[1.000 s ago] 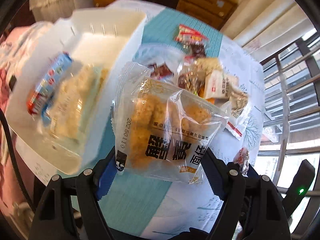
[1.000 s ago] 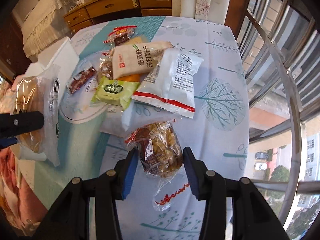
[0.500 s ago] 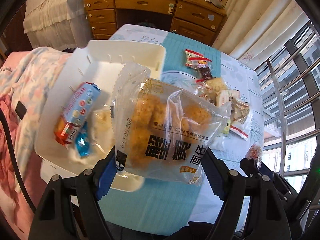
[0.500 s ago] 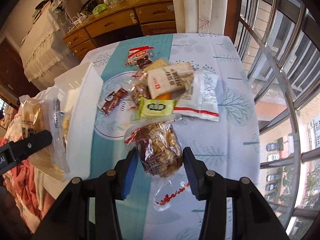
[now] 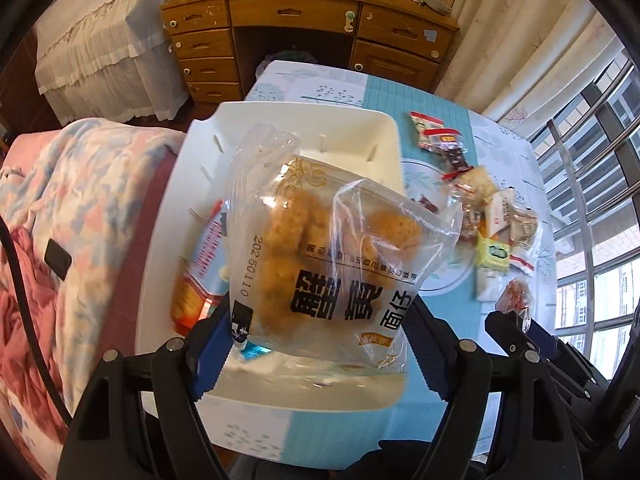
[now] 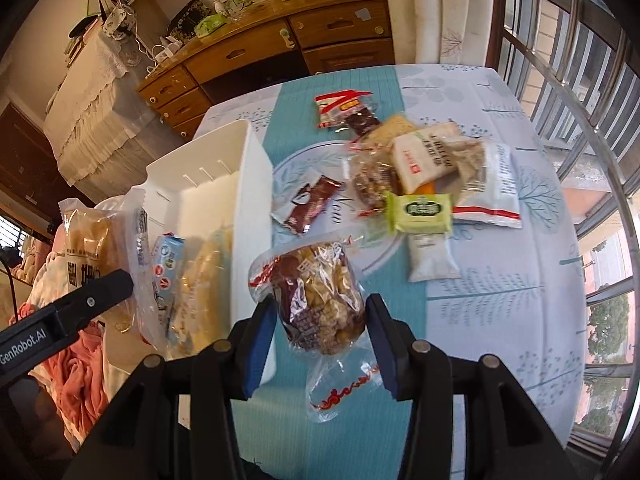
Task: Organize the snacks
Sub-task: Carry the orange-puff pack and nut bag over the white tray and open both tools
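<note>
Fingers (image 5: 416, 344) tilted steeply down clamp the bread bag (image 5: 332, 264) above the bin (image 5: 356, 128).

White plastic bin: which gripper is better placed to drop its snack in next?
Probably left. The left gripper holds the clear bag of golden fried snacks directly over the white plastic bin. The right gripper holds its clear nut-brittle packet beside the bin's wall, over the tablecloth.

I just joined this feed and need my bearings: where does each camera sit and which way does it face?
Left wrist: on the left gripper, facing down at its clear bag of golden buns above the white plastic bin.
Right wrist: on the right gripper, facing down at its clear bag of brown nut snacks.
Shared: bin, both bags.
</note>
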`<state>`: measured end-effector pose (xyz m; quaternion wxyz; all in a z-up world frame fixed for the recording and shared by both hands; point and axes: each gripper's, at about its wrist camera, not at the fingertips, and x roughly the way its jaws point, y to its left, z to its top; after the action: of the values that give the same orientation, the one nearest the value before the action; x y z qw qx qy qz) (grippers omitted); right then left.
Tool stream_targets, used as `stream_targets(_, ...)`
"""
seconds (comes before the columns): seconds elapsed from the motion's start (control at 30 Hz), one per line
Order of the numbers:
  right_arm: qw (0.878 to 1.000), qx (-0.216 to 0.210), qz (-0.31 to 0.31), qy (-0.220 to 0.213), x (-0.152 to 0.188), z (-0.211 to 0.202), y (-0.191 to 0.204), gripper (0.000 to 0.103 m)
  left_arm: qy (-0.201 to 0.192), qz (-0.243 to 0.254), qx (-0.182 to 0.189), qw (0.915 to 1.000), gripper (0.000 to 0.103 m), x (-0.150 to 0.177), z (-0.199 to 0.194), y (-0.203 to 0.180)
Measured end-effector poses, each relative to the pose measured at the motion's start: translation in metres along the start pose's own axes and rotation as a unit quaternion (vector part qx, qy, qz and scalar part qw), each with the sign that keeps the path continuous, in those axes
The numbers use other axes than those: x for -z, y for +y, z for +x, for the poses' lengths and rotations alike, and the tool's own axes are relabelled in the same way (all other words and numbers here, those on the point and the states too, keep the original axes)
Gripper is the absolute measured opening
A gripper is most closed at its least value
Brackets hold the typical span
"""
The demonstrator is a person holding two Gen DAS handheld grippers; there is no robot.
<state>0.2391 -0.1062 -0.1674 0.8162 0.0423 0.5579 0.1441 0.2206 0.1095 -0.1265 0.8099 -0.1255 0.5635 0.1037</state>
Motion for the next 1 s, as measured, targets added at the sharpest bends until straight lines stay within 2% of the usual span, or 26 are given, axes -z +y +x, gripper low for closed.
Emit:
stream_targets(0.27, 1.000, -0.003, 0.001, 0.000, 0.005, 0.019, 0.052, 0.046, 0.017, 0.024, -0.006, 0.9996, 0.079, -0.014, 0.017, 0.050)
stream_targets(0.57, 1.000, -0.009, -0.014, 0.006, 0.014, 0.037, 0.097, 0.047, 0.030, 0.041, -0.012, 0.9986, 0.081, -0.016, 0.031, 0.082)
stream_targets(0.73, 1.000, -0.008, -0.029, -0.007, 0.018, 0.036, 0.115, 0.047, 0.036, 0.045, -0.012, 0.9983, 0.084, -0.014, 0.034, 0.093)
stream_targets(0.87, 0.999, -0.013, -0.032, -0.011, 0.021, 0.036, 0.122, 0.047, 0.031, 0.039, -0.017, 0.9986, 0.088, -0.013, 0.032, 0.103)
stream_targets(1.0, 0.999, -0.019, -0.031, -0.006, 0.025, 0.036, 0.126, 0.047, 0.009, 0.034, -0.002, 0.9994, 0.088, -0.012, 0.021, 0.107)
